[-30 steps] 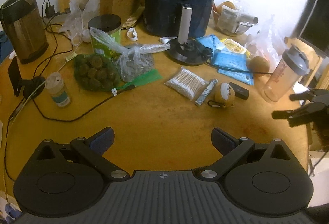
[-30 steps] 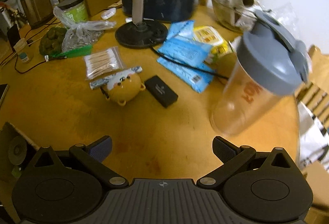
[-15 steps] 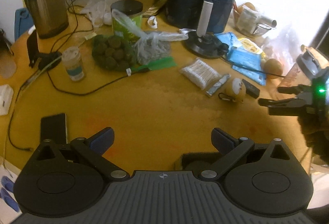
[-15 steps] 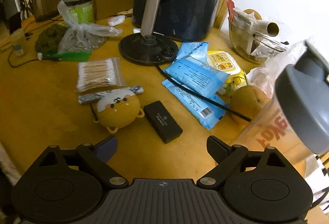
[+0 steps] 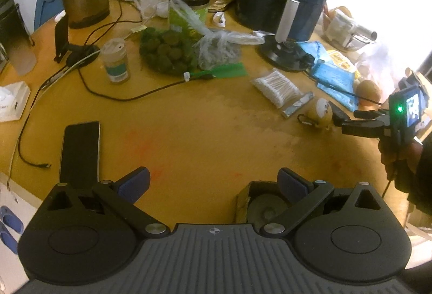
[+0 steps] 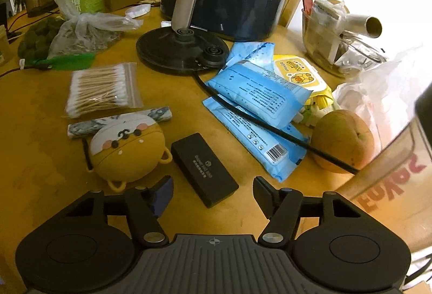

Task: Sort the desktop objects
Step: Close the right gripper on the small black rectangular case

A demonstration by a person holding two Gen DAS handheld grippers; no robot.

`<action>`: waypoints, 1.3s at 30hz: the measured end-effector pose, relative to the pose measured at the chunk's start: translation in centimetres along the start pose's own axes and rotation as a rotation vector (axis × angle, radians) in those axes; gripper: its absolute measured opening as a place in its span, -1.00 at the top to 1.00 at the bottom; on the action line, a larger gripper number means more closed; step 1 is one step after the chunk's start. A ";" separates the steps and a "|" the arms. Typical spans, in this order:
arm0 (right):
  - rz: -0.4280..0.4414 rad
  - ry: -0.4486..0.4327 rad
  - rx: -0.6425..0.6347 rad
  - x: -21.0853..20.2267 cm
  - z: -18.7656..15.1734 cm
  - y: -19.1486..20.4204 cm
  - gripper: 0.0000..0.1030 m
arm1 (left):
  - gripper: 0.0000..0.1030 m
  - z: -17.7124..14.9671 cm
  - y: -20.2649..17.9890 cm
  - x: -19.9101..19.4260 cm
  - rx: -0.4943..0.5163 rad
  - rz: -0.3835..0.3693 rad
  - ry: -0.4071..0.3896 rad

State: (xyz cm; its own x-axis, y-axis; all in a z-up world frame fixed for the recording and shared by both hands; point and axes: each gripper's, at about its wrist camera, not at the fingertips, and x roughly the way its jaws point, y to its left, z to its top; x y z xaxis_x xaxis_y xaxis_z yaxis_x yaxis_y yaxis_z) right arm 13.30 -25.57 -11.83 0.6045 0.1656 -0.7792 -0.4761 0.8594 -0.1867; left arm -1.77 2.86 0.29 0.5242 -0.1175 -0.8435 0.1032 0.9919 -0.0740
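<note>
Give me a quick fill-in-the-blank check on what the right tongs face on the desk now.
1. The small black box lies between the round yellow pouch and the ____ wipe packs.
2. A black cable runs across those packs and the ____.
3. The cotton swabs sit in a clear ____.

Missing: blue; pear; bag

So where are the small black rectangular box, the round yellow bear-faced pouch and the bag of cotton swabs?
Small black rectangular box [image 6: 204, 169]: right wrist view, top face.
Round yellow bear-faced pouch [image 6: 127, 148]: right wrist view, face.
Bag of cotton swabs [image 6: 98, 89]: right wrist view, middle.

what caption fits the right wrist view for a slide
Right gripper, jaws closing but still open, descends over the small black box on a cluttered table.
</note>
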 end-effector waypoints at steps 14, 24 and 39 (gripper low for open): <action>0.059 0.036 0.020 0.8 0.2 -0.6 0.33 | -0.99 0.4 -0.2 0.4 0.020 -0.007 0.018; 0.091 0.089 0.152 -0.8 -1.6 -1.1 0.34 | -0.99 1.0 -0.5 0.8 0.034 -0.021 0.019; 0.081 0.066 0.125 -0.1 -0.5 -0.9 0.28 | -0.99 0.6 0.3 0.3 0.013 0.003 0.014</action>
State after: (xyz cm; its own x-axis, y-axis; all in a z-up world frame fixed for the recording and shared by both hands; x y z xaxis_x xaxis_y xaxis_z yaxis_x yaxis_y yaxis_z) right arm 13.35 -26.60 -11.91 0.5222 0.2078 -0.8271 -0.4356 0.8988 -0.0493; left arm -1.11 3.10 0.31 0.5124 -0.1134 -0.8512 0.1129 0.9915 -0.0642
